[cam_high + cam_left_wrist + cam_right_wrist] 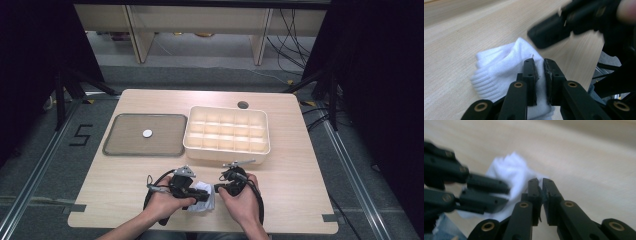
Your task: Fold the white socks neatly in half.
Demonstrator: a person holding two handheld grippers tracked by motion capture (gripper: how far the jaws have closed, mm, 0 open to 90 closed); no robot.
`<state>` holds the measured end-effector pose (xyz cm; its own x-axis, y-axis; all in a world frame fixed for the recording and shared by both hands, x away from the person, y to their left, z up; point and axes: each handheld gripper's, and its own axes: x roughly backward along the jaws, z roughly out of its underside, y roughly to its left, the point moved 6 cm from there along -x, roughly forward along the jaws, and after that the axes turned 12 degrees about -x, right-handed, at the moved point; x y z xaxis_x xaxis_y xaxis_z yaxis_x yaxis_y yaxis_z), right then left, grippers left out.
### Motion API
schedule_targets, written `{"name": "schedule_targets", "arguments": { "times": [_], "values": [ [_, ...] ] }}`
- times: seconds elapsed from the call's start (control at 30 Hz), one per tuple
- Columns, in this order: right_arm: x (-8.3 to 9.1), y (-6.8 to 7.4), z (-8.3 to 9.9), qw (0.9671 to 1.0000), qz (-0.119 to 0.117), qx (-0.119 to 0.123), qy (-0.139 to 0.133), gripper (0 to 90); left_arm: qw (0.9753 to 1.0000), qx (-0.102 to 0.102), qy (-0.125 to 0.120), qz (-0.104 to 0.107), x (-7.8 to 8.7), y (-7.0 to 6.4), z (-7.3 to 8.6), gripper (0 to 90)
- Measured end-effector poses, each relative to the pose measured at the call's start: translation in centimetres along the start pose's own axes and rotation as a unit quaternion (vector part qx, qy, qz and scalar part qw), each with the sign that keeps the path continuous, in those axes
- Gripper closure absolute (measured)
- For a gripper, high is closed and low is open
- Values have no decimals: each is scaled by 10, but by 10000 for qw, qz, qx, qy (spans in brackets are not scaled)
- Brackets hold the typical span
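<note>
A bunched white knitted cloth (207,190) lies near the table's front edge, between my two grippers. In the left gripper view the cloth (499,65) shows a ribbed cuff, and my left gripper (540,62) is shut on a fold of it. The right gripper (532,35) comes in blurred from the upper right, with its tip at the cloth's top. In the right gripper view my right gripper (540,181) is shut with a thin sliver of fabric between its pads, at the edge of the cloth (509,170). The left gripper (507,193) bites the cloth from the left.
A cream box (227,145) with several compartments stands at the middle of the table. To its left lies a grey tray (120,145) with a small white disc (147,133) on it. A round hole (243,105) is in the tabletop behind the box.
</note>
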<state>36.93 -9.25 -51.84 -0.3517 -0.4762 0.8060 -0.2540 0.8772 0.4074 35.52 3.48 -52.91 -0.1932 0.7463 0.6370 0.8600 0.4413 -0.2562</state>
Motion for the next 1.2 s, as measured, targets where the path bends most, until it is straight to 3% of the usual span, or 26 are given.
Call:
{"name": "schedule_targets", "arguments": {
  "times": [0.07,0.23,0.43,0.57,0.6,0.67,0.7,0.8,0.97,1.0,1.03,1.1,1.2],
  "values": [
    [7,1,-7,9998,-90,-79,-176,827,10000,7,29,-74,0,0,0,793],
    [1,10,-9,9993,-361,4,-12,791,10000,-42,26,-8,0,-1,0,791],
    [-10,12,-4,9988,-429,-68,218,827,9999,-85,9,-89,-1,-1,0,788],
    [-14,11,-4,9986,-419,-49,330,880,9999,-147,1,-12,-1,-1,1,774],
    [-14,13,-3,9981,-439,-190,380,881,9999,-152,-24,-14,-1,-2,1,769],
    [-16,9,-5,9984,-452,-1,334,884,9998,-206,-27,-21,1,-2,0,750],
    [-16,10,-4,9984,-450,-31,345,885,9998,-207,-53,5,2,-3,0,739],
    [-17,8,-4,9986,-406,31,325,887,9996,-221,-193,-9,11,-5,-4,690],
    [-17,7,-3,9987,-395,-6,307,888,9969,-239,-717,-196,49,-4,-18,650],
    [-15,11,-1,9979,-405,-267,428,888,9959,-215,-827,-288,59,-1,-21,655],
    [-17,8,-2,9988,-372,-37,323,888,9952,-178,-882,-390,65,2,-23,670],
    [-17,7,-2,9986,-397,3,343,887,9949,-135,-893,-439,69,8,-23,703],
    [-17,8,-3,9989,-377,49,290,888,9973,-64,-693,-249,60,7,-15,733]
  ]
}}
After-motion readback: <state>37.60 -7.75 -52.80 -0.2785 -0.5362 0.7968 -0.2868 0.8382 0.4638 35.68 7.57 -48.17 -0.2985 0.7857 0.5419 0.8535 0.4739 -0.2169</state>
